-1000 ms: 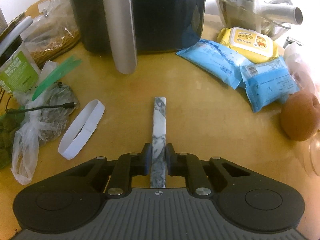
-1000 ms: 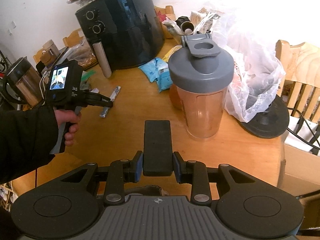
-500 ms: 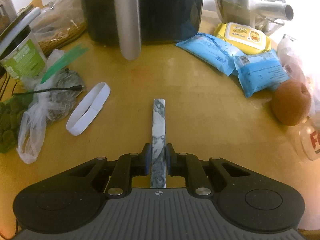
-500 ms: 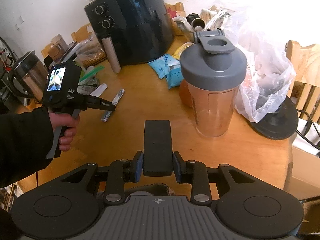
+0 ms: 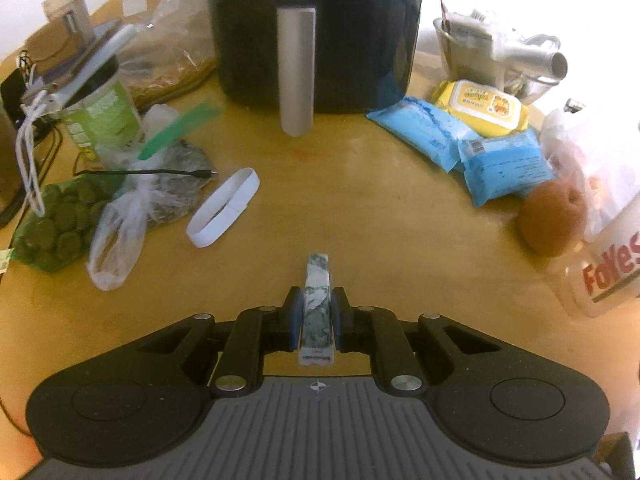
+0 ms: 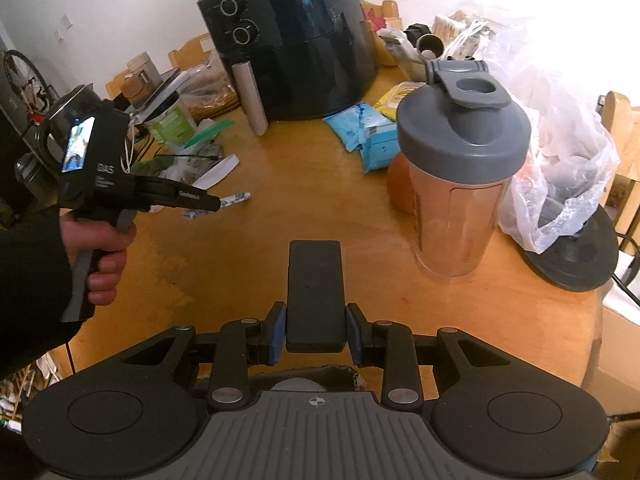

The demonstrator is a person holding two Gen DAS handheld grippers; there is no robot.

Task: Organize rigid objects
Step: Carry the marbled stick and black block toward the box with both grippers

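A slim marble-patterned bar (image 5: 317,308) is clamped between the pads of the left gripper (image 5: 316,316) and is carried clear of the wooden table (image 5: 360,216), its far end pointing toward the black air fryer (image 5: 316,28). A flat black slab (image 6: 315,292), possibly a phone or power bank, is pinched in the closed right gripper (image 6: 316,330) above the table edge. Two rigid items are thus judged to be picked up but not yet set down anywhere; no tray or bin for them is seen, so the sorting itself appears to be left, along with the shaker bottle (image 6: 460,168) and other hard things on the table. In the right wrist view the bar is partly covered by the left gripper's finger, and only its printed ends are made out. What the black slab really is cannot be told, and the contents of the plastic bags (image 6: 560,152) at the bright right side are washed out by glare
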